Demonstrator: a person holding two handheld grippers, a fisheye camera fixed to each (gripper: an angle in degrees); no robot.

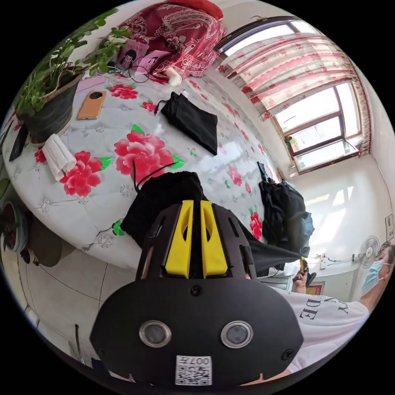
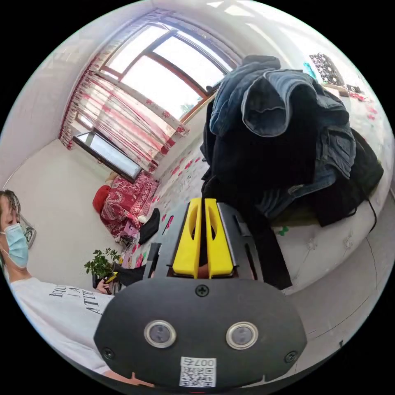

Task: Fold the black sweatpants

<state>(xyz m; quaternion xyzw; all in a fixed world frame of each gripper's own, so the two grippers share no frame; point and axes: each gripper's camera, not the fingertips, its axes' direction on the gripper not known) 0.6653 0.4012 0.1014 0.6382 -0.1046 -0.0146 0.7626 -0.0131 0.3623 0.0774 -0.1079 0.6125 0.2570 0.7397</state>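
both hand-held grippers clamp black sweatpants [image 1: 164, 197]: left [image 1: 196, 202], right [image 2: 202, 200]. left view: folded black cloth [image 1: 191, 121]; right view: clothes pile [image 2: 284, 135].

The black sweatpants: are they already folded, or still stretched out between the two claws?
Not folded. The black sweatpants are bunched at the bed edge by the left claw, and a strip runs off toward the right claw.

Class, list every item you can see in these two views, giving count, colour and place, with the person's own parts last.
black sweatpants: one, black, at bed edge, stretched between both grippers
folded garment: one, black, mid-bed
clothes pile: one, blue and black, on bed
phone: one, orange, on bed
potted plant: one, green, bed corner
rolled cloth: one, white, beside pot
quilt: one, red, far end
left gripper: yellow jaws shut on sweatpants
right gripper: yellow jaws shut on sweatpants
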